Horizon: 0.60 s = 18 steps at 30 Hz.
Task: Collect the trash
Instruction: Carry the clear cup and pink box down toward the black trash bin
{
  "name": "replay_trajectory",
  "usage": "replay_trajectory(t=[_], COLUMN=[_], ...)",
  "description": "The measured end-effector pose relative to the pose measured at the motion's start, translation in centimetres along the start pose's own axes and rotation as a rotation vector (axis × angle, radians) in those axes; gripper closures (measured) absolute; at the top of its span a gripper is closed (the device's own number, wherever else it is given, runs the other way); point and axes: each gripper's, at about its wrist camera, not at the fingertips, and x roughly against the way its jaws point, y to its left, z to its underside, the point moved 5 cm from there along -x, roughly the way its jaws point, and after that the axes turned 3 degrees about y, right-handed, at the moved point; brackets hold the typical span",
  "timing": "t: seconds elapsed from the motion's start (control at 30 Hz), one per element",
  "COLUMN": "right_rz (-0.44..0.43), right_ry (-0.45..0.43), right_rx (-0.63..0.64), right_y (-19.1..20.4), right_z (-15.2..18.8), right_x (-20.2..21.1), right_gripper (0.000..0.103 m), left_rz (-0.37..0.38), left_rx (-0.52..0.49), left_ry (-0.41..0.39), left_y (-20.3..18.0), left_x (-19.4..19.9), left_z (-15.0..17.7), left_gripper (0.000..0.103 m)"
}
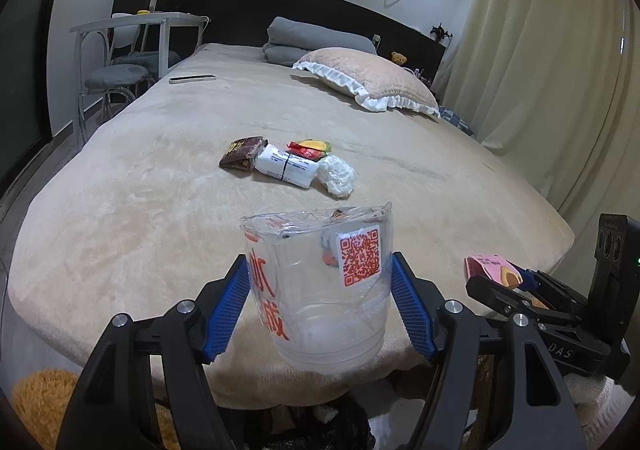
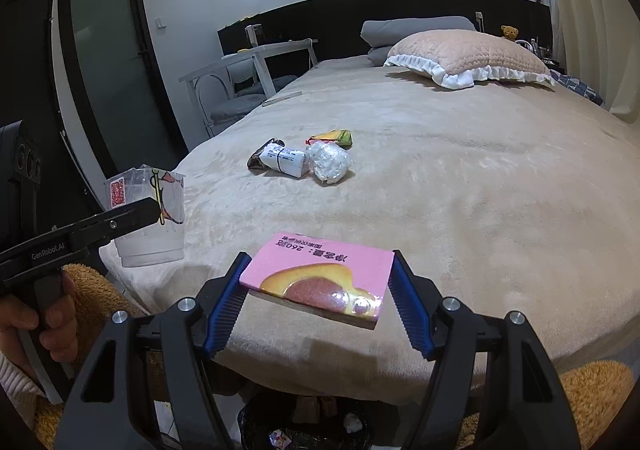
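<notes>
Both grippers loaded, hanging over the bin at the bed's foot.

Your left gripper [image 1: 320, 302] is clamped on the clear plastic cup [image 1: 320, 290] — pads on opposite walls, cup tilted, rim away from the jaws. Your right gripper [image 2: 316, 290] pinches the pink snack box [image 2: 320, 278] flat by its side edges. Below both sets of jaws sits the black trash bin [image 2: 256, 426], so these look held for dropping. Ahead of the jaws, mid-bed [image 2: 480, 209] — wrapper pile [image 2: 300, 157] not yet collected.
</notes>
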Motion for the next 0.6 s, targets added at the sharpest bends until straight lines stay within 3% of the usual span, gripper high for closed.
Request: replay_trajectory(t=[0.6], right_rz=[-0.023], right_ry=[-0.003], right_rx=[0.019], right_y=[1.8], right_z=[3.7], right_x=[4.3], right_gripper=[0.034], left_rz=[0.034], left_rx=[-0.027], left_ry=[0.042], left_y=[-2.6], left_x=[3.0], left_z=[5.7], left_gripper=[0.035])
